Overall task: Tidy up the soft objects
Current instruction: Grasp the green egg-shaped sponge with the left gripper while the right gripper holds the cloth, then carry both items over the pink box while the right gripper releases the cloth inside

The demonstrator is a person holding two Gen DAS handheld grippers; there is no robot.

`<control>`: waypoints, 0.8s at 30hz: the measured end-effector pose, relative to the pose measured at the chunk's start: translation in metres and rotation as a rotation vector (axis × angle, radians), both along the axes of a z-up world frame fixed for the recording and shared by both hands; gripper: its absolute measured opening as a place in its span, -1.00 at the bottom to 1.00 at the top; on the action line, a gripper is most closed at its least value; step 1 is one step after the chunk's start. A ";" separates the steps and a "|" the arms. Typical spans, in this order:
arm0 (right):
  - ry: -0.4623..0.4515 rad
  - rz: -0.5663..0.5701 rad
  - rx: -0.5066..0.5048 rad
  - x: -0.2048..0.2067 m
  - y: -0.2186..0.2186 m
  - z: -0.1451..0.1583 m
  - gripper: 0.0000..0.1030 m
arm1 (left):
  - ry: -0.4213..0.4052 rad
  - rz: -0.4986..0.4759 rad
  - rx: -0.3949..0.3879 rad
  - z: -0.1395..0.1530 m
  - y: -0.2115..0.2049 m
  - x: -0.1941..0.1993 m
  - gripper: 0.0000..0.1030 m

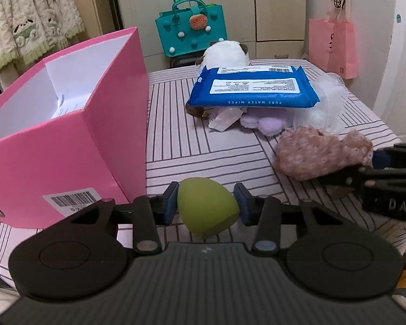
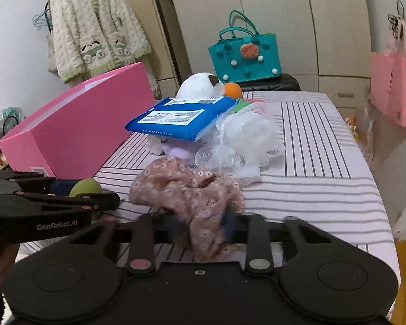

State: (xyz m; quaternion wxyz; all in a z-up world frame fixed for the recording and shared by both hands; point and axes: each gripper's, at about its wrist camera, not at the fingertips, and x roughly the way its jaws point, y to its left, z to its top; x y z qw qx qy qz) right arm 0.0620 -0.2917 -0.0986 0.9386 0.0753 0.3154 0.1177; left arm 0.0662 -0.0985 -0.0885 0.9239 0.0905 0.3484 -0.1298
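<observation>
A green egg-shaped sponge (image 1: 207, 207) sits between the blue pads of my left gripper (image 1: 208, 204), which is shut on it just above the striped tabletop (image 1: 203, 149). From the right wrist view the same sponge (image 2: 85, 187) shows in the left gripper (image 2: 90, 193) at the left edge. My right gripper (image 2: 203, 228) is shut on a bunched pink floral cloth (image 2: 186, 189). In the left wrist view that cloth (image 1: 322, 153) lies at the right, with the right gripper (image 1: 362, 166) clamped on its near end. An open pink box (image 1: 67, 135) stands to the left.
A blue wipes pack (image 1: 254, 86) rests on a pile: a white plush (image 1: 227, 54), a purple plush (image 1: 268, 120) and a white mesh pouf (image 1: 330, 100). Behind the table are a teal bag (image 1: 192, 29) and a hanging pink paper bag (image 1: 333, 46).
</observation>
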 end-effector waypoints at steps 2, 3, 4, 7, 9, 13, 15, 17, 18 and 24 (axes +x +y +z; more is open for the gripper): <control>0.007 0.022 -0.014 -0.004 0.002 0.000 -0.54 | 0.012 -0.017 -0.007 0.001 0.001 -0.001 -0.17; 0.001 0.032 -0.039 -0.006 0.005 0.000 -0.57 | 0.016 -0.030 -0.005 0.001 0.001 -0.002 -0.17; 0.000 0.037 -0.054 -0.009 0.007 0.000 -0.58 | 0.018 -0.043 -0.002 0.002 0.001 -0.004 -0.17; 0.001 0.063 -0.062 -0.015 0.012 0.003 -0.60 | 0.018 -0.074 0.011 0.003 0.000 -0.010 -0.17; -0.001 0.077 -0.069 -0.020 0.014 0.007 -0.60 | 0.019 -0.090 0.016 0.005 0.001 -0.014 -0.17; 0.029 0.118 -0.062 -0.024 0.020 0.018 -0.60 | 0.048 -0.125 -0.004 0.016 0.008 -0.020 -0.17; 0.043 0.138 -0.057 -0.027 0.024 0.025 -0.60 | 0.067 -0.150 -0.027 0.024 0.015 -0.022 -0.17; 0.055 0.167 -0.051 -0.027 0.029 0.034 -0.60 | 0.072 -0.166 -0.029 0.033 0.021 -0.026 -0.17; 0.063 0.182 -0.052 -0.028 0.031 0.038 -0.60 | 0.070 -0.172 -0.027 0.036 0.025 -0.028 -0.17; 0.115 0.241 -0.050 -0.027 0.052 0.058 -0.59 | 0.072 -0.197 -0.017 0.058 0.051 -0.038 -0.17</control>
